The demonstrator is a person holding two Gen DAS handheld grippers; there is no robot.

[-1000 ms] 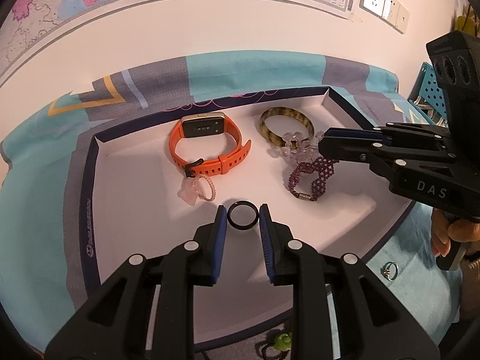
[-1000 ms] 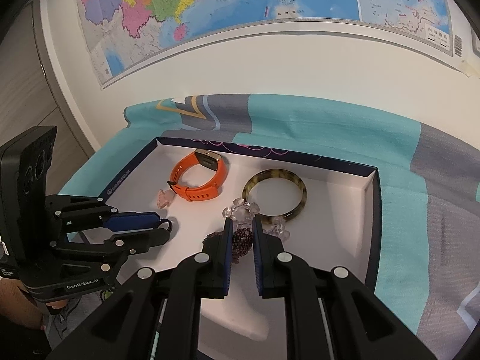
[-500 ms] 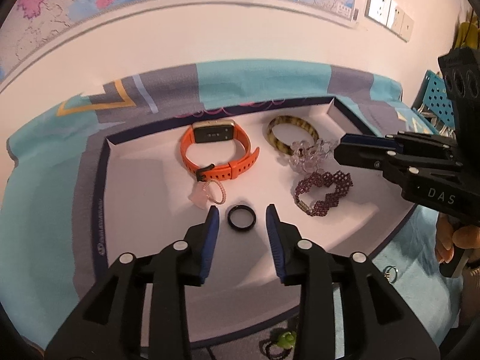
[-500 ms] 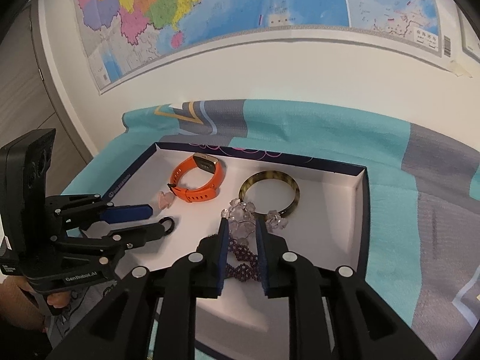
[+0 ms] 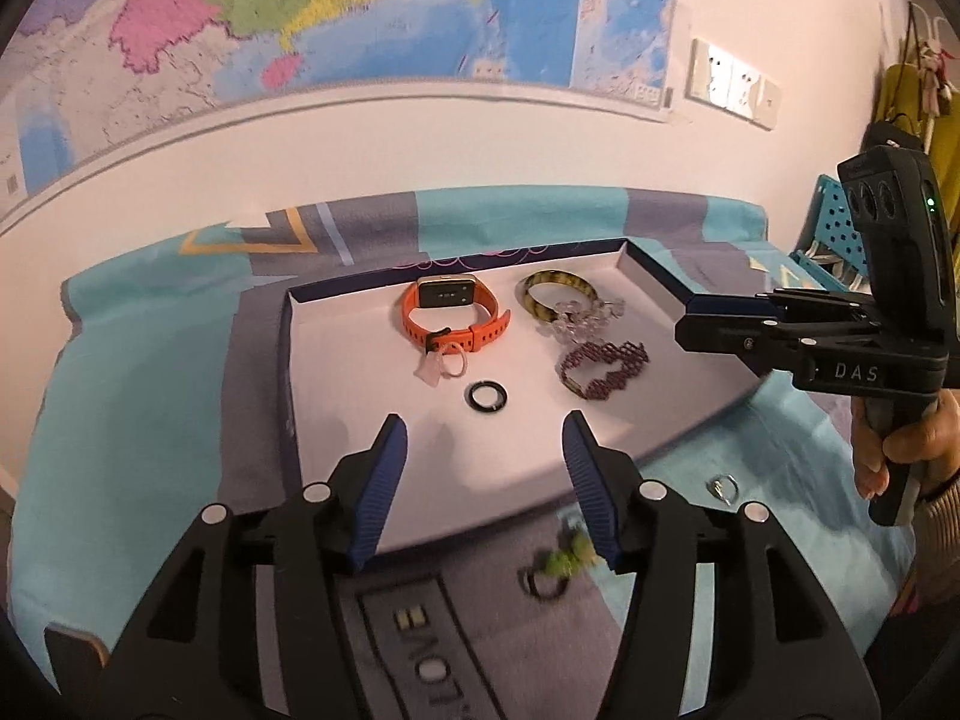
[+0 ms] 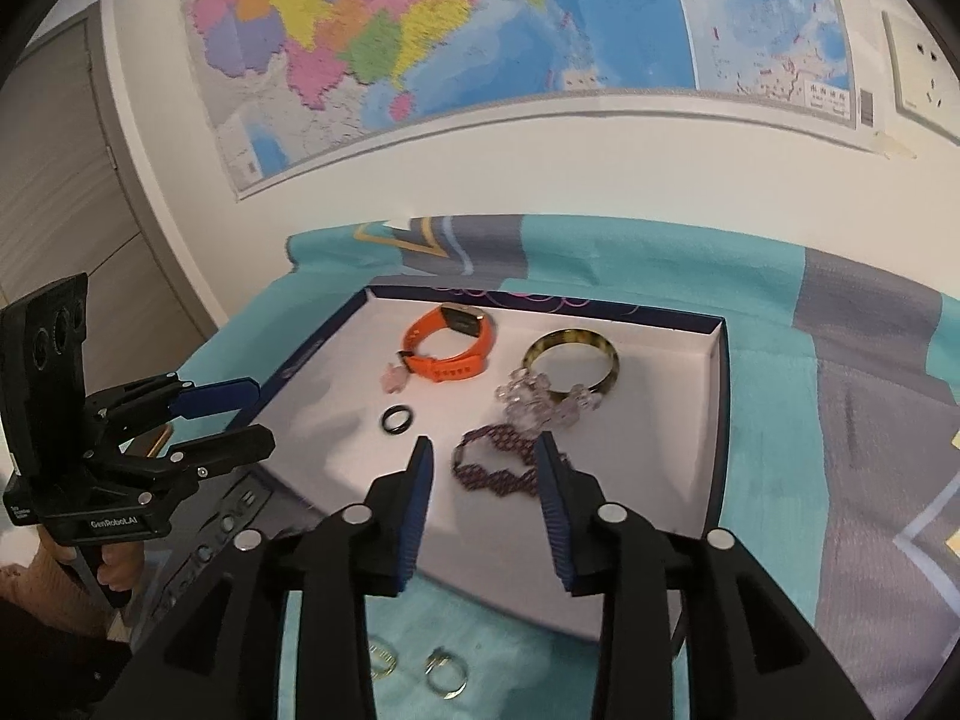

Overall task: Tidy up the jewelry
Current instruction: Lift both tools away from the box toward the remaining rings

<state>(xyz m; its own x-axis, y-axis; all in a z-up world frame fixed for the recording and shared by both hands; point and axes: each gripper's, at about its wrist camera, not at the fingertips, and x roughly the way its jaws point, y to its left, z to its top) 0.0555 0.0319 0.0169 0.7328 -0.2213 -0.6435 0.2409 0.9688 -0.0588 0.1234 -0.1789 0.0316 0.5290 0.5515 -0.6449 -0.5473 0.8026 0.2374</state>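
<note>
**Both grippers spread above the jewelry tray**

A teal and grey cloth (image 5: 150, 372) covers the table below a wall map (image 6: 540, 30). On it lies a shallow white tray (image 5: 336, 396) with a dark rim.

The left gripper (image 5: 483, 450) hangs over the tray's near edge; its jaws have just been opening and stand spread with nothing between them. The right gripper (image 6: 483, 468) hangs over the near right part of the tray, its jaws likewise just opened, apart, gripping nothing.

In the tray, the orange watch (image 5: 453, 318) lies far, centre. Right of it sits the tortoiseshell bangle (image 6: 570, 360), with a clear crystal bracelet (image 6: 540, 399) touching its near side. Nearer lies the purple beaded bracelet (image 6: 495, 468), on the tray floor between the right gripper's blue pads, untouched. A pink charm ring (image 5: 441, 363) rests against the watch's near side, and the black ring (image 5: 487, 397) lies alone, centre.

Outside the tray, on the near cloth: a green-beaded ring (image 5: 558, 567) and two metal rings (image 6: 444, 675).
</note>
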